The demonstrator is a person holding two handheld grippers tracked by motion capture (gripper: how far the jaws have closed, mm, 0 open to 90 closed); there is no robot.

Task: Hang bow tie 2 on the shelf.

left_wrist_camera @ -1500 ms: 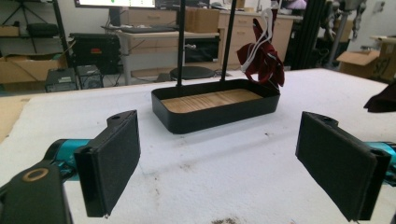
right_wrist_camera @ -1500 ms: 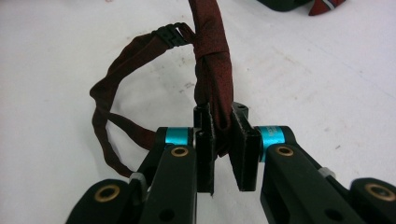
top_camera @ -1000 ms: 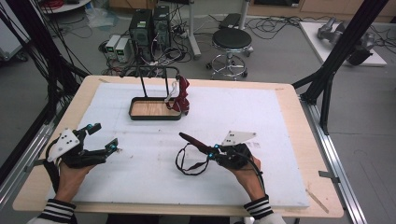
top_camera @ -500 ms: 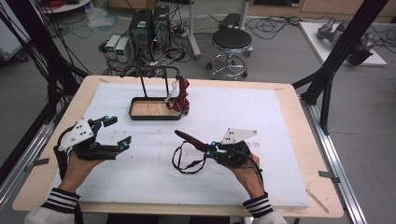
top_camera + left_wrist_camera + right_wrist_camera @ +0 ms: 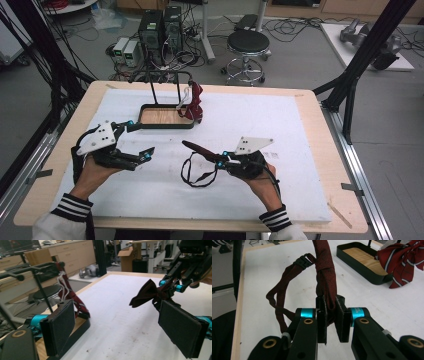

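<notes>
In the high view the right gripper (image 5: pixel 220 161) sits just right of the frame's middle, low over the white counter (image 5: pixel 300 150). Its fingers (image 5: pixel 322 315) are closed tight on a dark red bow tie (image 5: pixel 197 148); in the right gripper view the cloth (image 5: pixel 325 272) is pinched between the two pads and rises toward the top of the frame. The tie's strap (image 5: pixel 195 172) hangs below in a loop onto the counter, and in the right gripper view that loop (image 5: pixel 279 300) curls to the left, with a black clasp (image 5: pixel 303 258) at the upper middle.

The left gripper (image 5: pixel 137 140) is at the left of the high view, lifted off the counter, its fingers (image 5: pixel 147 152) spread wide with nothing between them. In the left gripper view the two black pads (image 5: pixel 61 327) stand far apart at lower left and lower right, and the bow tie (image 5: pixel 146 293) shows to the right of centre, held by the other gripper (image 5: pixel 175 285) at the upper right.

A black stand (image 5: pixel 165 122) with a wooden base sits in the upper middle of the counter. A second, striped red tie (image 5: pixel 196 102) hangs at its right end, well apart from both grippers; it appears at the upper right of the right gripper view (image 5: pixel 402 260).
</notes>
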